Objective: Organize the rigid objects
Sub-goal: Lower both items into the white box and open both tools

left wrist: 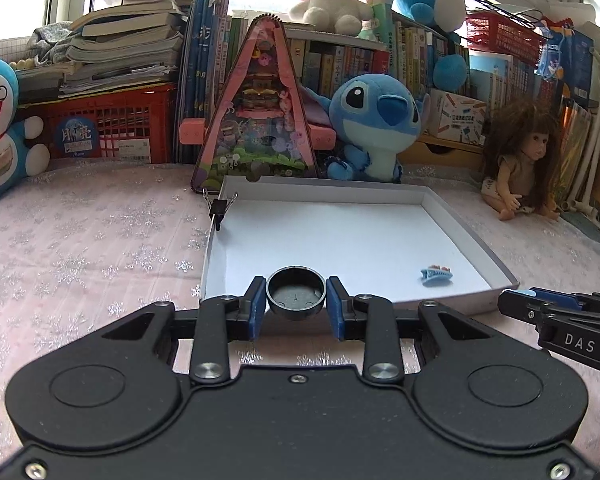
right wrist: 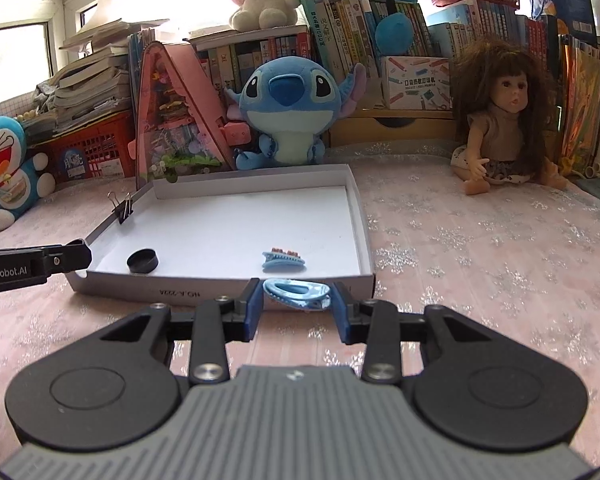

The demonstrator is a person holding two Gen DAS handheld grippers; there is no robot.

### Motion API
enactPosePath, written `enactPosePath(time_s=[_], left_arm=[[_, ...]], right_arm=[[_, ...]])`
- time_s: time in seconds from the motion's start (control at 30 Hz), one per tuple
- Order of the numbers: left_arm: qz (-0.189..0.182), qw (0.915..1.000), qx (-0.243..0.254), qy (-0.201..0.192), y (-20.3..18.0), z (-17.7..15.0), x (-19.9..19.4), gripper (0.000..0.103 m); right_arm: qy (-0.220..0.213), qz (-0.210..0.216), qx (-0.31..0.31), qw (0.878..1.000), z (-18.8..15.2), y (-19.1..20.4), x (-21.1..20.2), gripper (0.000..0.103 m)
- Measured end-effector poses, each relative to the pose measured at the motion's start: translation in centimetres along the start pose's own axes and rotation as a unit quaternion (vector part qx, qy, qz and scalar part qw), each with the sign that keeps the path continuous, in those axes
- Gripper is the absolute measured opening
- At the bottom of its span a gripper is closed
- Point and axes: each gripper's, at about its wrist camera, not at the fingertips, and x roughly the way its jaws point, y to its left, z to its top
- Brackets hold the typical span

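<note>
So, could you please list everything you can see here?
tray: one, white, on cloth
cap: one, black, in left gripper
hair clips: two, blue, one in tray, one in right gripper
binder clip: one, black, on tray's left wall
plush toys: four, blue or pink, behind
doll: one, brown-haired, right
toy house: one, pink, behind tray
books: many, mixed, back
baskets: two, red, back
left gripper: one, black, shut on cap
right gripper: one, black, shut on hair clip

Both cameras sit just behind their own tongs, looking forward and slightly down across the worktop (left wrist: 100, 240) toward the bookshelf. The left view comes in close at the tray's (left wrist: 500, 276) near left corner; the right view stands just before its front wall. Both share tray, blue plush (right wrist: 284, 112) and doll (right wrist: 500, 120).
</note>
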Motion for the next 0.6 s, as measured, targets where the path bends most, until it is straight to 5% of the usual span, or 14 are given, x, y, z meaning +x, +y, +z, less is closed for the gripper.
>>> enactPosePath(time_s=[0.6], left_arm=[[-0.014,0.9964,-0.026,0.08,1.3,6.0,9.9,0.03]], right_arm=[[0.105,0.073,0.047,0.991,7.3,-2.2,9.4,0.043]])
